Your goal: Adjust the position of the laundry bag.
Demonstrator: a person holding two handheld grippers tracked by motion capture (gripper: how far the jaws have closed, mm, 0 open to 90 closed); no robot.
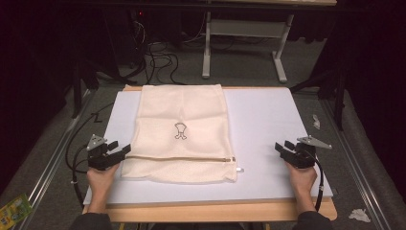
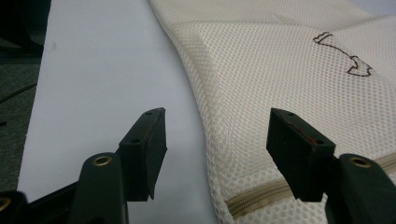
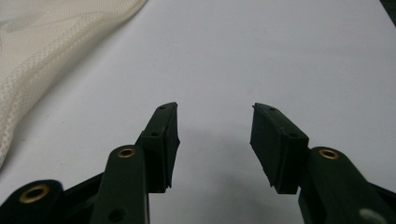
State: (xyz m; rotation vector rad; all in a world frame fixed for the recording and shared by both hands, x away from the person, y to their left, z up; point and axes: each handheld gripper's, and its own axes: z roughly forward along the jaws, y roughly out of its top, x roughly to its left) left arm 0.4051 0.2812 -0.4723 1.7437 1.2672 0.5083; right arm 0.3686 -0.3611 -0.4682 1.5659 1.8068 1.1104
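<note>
A cream mesh laundry bag (image 1: pixel 182 134) lies flat on the white board (image 1: pixel 268 124), with a small brown embroidered mark (image 1: pixel 179 131) at its centre and a zipper (image 1: pixel 191 158) running along its near part. My left gripper (image 1: pixel 119 149) rests at the bag's left edge, open, its jaws straddling that edge without pressing it; the left gripper view shows the mesh bag (image 2: pixel 289 79) and zipper end (image 2: pixel 252 198) between my left gripper (image 2: pixel 217 140) jaws. My right gripper (image 1: pixel 282 147) sits open over bare board, well right of the bag; my right gripper (image 3: pixel 215 140) has nothing between its jaws.
The white board lies on a wooden table (image 1: pixel 210 211). The zipper pull (image 1: pixel 239 169) pokes out at the bag's near right corner. Cables (image 1: pixel 158 60) and a white table frame (image 1: pixel 244 43) stand on the floor beyond. A green packet (image 1: pixel 13 208) lies on the floor at the left.
</note>
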